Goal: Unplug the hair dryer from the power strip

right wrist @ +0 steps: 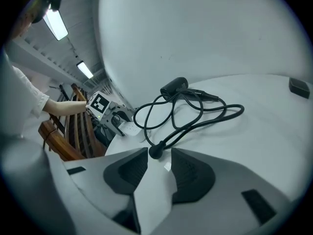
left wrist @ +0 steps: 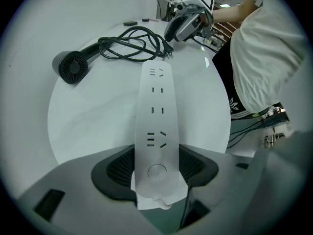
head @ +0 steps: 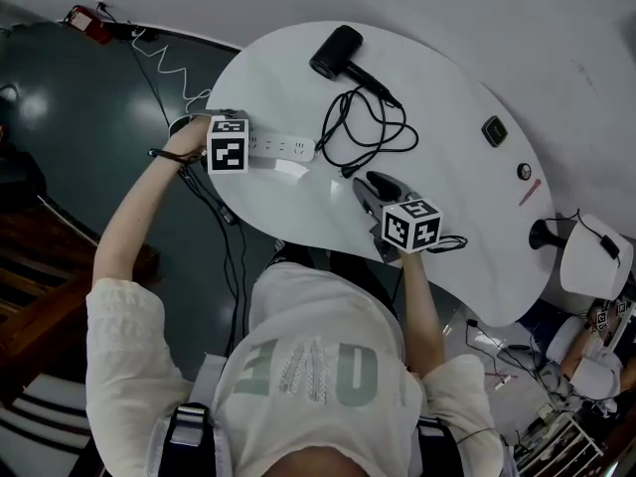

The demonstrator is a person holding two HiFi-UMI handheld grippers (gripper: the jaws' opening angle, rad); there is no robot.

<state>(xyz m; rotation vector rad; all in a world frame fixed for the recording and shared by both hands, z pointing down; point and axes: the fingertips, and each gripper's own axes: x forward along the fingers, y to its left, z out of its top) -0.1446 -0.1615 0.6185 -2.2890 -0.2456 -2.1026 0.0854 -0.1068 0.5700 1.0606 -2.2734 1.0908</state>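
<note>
Unplugged hair dryer and power strip on a white desk.

The black hair dryer [head: 338,53] lies on its side near the far edge of the desk [head: 447,227]. Its black cord [head: 373,127] runs from the handle in loose loops across the middle of the surface. The plug [right wrist: 155,151] at the cord's free end rests on the desk, apart from the white power strip [left wrist: 155,111], just beyond that strip's far end as the left gripper view shows it.

The power strip lies flat along the desk's left side. The left tongs [left wrist: 156,153] point down and are clamped on its near end, one pad against each long side, beside the round button. The left marker cube [head: 229,145] sits above this grip in the head view.

The right tongs [right wrist: 159,155] stand apart and hold nothing. The plug lies at the mouth of the gap between their tips, and neither pad presses on it. The right marker cube [head: 411,225] shows near the desk's front edge.

On the desk's right side, well apart from the cord, lie a small dark rounded block [head: 494,130], a small round object [head: 524,171] and a thin reddish stick [head: 530,192]. The person wears a light short-sleeved shirt [head: 308,366].
</note>
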